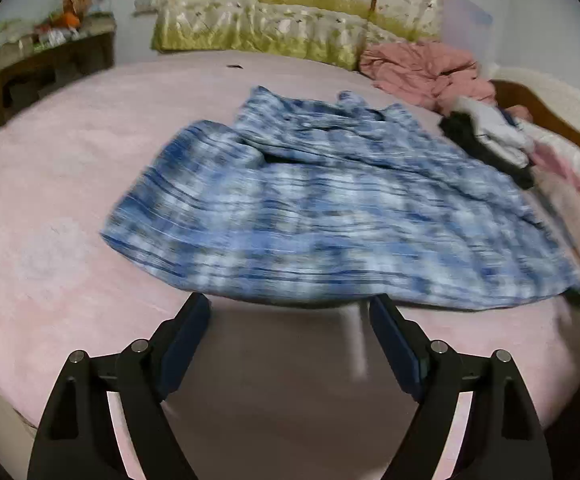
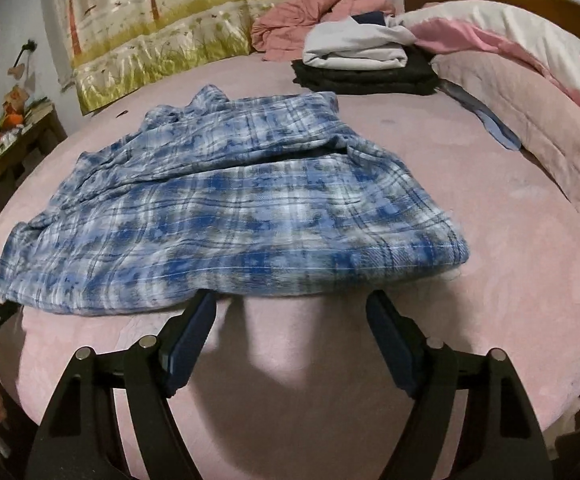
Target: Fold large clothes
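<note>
Crosswise, plaid shirt; collar far.

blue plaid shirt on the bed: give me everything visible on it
The blue plaid shirt is blue-and-white checked, soft woven fabric by its look. It lies flat but rumpled on the pink bed sheet, partly folded, an upper layer doubled over a lower one with a dark gap between them. Its collar end points toward the patterned quilt at the back. Its near hem lies just beyond both open grippers; neither visibly touches it. The left wrist view is motion-blurred.
</note>
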